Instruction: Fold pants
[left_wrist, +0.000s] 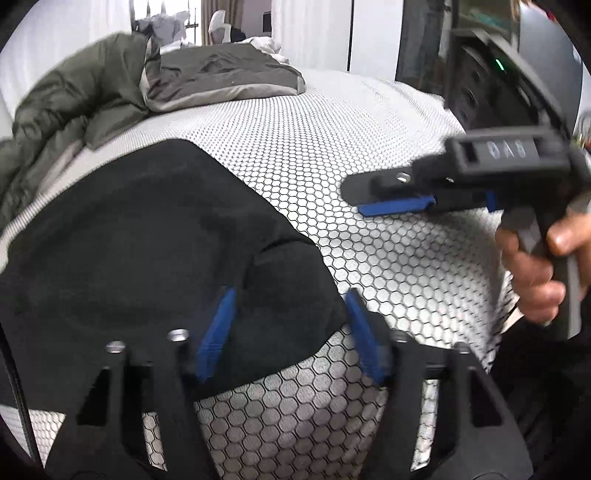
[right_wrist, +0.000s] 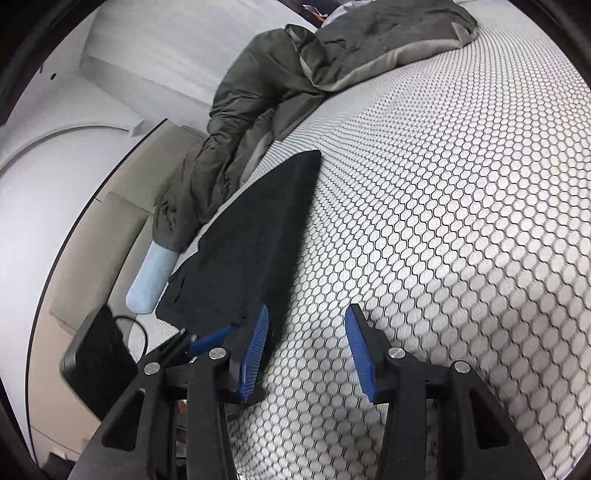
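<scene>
The black fleece pants (left_wrist: 140, 251) lie in a folded bundle on the white hexagon-patterned mattress (left_wrist: 332, 155), both the left gripper (left_wrist: 291, 332) and right gripper (right_wrist: 306, 350) spread wide and empty, so the next move seemingly calls for pinching an edge.

Legible markings: one item, partly readable

Right gripper (left_wrist: 391, 199), top face of its black body, left wrist view: pale embossed characters, blurred, seen inverted; reading uncertain, roughly "0 A 8"; small green indicator light on the housing above, no text; right wrist view: no text, label, brand or number readable on any surface.
</scene>
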